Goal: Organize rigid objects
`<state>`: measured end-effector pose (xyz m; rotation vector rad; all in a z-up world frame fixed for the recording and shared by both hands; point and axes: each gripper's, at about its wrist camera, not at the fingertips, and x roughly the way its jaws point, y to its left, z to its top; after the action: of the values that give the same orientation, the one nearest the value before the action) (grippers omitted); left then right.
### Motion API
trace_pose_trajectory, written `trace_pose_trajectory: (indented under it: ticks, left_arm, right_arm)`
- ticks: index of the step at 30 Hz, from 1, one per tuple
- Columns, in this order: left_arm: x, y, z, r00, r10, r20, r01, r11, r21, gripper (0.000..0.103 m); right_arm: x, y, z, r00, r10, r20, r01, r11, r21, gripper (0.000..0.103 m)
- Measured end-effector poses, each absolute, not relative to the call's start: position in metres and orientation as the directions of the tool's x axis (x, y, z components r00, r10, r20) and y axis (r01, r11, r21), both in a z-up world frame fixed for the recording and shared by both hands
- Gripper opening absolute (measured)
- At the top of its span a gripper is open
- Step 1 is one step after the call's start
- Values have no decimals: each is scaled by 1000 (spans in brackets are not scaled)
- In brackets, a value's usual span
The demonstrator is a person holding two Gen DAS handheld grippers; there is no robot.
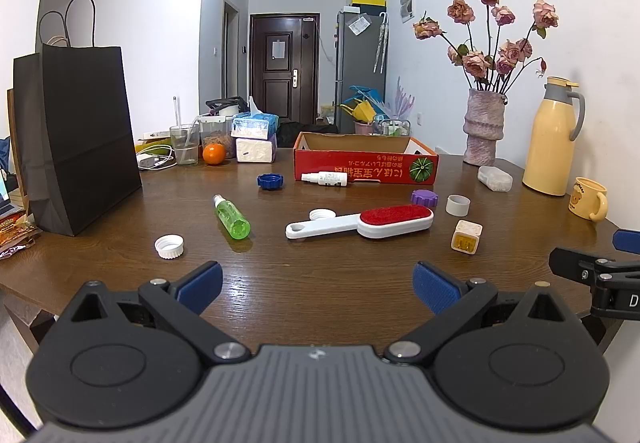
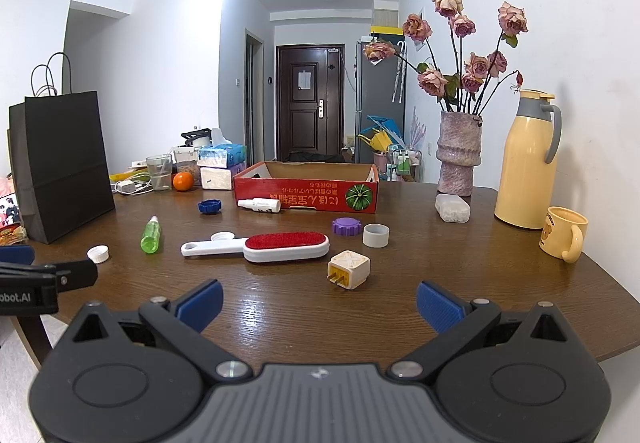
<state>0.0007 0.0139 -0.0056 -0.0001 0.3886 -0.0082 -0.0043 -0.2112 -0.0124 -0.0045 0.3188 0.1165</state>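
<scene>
A red cardboard box (image 1: 366, 163) (image 2: 306, 193) stands open at the back of the brown table (image 1: 320, 283). In front of it lie a white spray bottle (image 1: 325, 178) (image 2: 260, 204), a blue cap (image 1: 270, 181) (image 2: 209, 206), a purple cap (image 1: 424, 197) (image 2: 346, 226), a grey ring (image 1: 457, 204) (image 2: 376, 235), a red lint brush (image 1: 360, 223) (image 2: 256, 246), a green bottle (image 1: 231, 217) (image 2: 151, 235), a white cap (image 1: 169, 246) (image 2: 98, 254) and a cream plug (image 1: 466, 236) (image 2: 349, 269). My left gripper (image 1: 318, 287) and right gripper (image 2: 319, 305) are open and empty above the near edge.
A black paper bag (image 1: 80, 131) stands at the left. A vase of roses (image 1: 482, 131), a yellow thermos (image 1: 550, 139), a yellow mug (image 1: 588, 199) and a clear container (image 1: 495, 178) are at the right. Tissue packs (image 1: 254, 137), a glass and an orange (image 1: 214, 154) sit at the back left.
</scene>
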Motion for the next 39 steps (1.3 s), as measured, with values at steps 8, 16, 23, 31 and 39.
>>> trace_pose_trajectory:
  ticks: [8,16,23,31,39]
  left_arm:
    - [1,18,-8,921,-6,-390,2,1000,-12,103]
    - [13,26,-12,913,6,-408,-17,1000,-24,103]
    - [30,37,-14,904,30,-427,-50,998,-37,103]
    - [49,49,-15,896,49,-441,-78,996,-47,103]
    - [72,61,-22,880,64,-470,-101,993,-54,103]
  right_arm:
    - [1,-211,-19,940,111,-323,-115,993,9,103]
    - [13,-211,-22,931,105,-350,-108,994,11,103]
    - [25,-210,-23,925,104,-365,-111,994,3,103]
    - [50,-206,-24,914,100,-394,-108,994,0,103]
    - [75,-203,-31,898,96,-430,-106,994,0,103]
